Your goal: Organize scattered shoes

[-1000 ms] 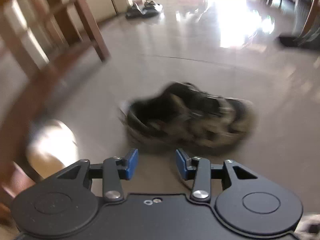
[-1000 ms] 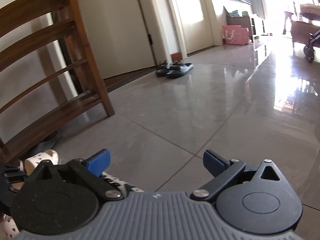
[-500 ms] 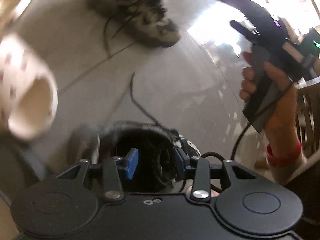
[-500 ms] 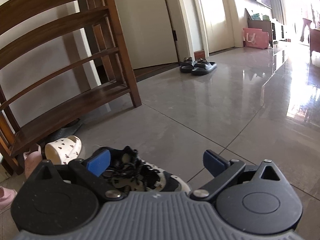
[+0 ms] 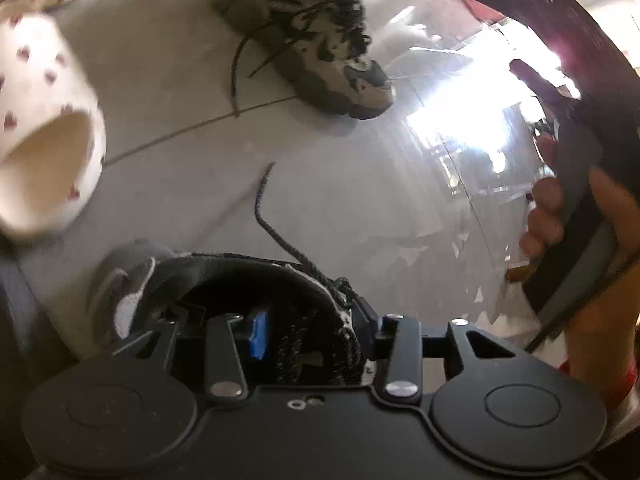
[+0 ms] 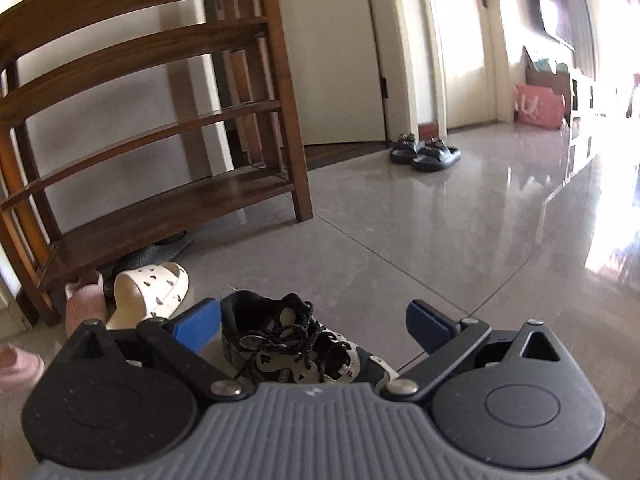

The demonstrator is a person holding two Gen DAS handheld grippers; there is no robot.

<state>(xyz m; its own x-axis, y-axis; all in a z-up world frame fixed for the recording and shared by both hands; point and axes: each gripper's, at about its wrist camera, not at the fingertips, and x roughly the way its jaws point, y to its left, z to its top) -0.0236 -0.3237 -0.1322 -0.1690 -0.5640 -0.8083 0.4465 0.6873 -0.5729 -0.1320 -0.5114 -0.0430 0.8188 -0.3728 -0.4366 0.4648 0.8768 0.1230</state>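
Our left gripper (image 5: 308, 332) points down into a black sneaker (image 5: 248, 284) on the grey tiled floor (image 5: 360, 208). One blue pad sits inside the shoe's opening and the other finger outside its side wall; the jaws are opening, and we cannot tell whether they pinch the wall. A loose lace trails ahead. Its mate, a second sneaker (image 5: 316, 44), lies farther off, and a white spotted slipper (image 5: 44, 120) lies to the left. Our right gripper (image 6: 314, 326) hovers wide open and empty above a sneaker (image 6: 296, 348), near the wooden shoe rack (image 6: 168, 128).
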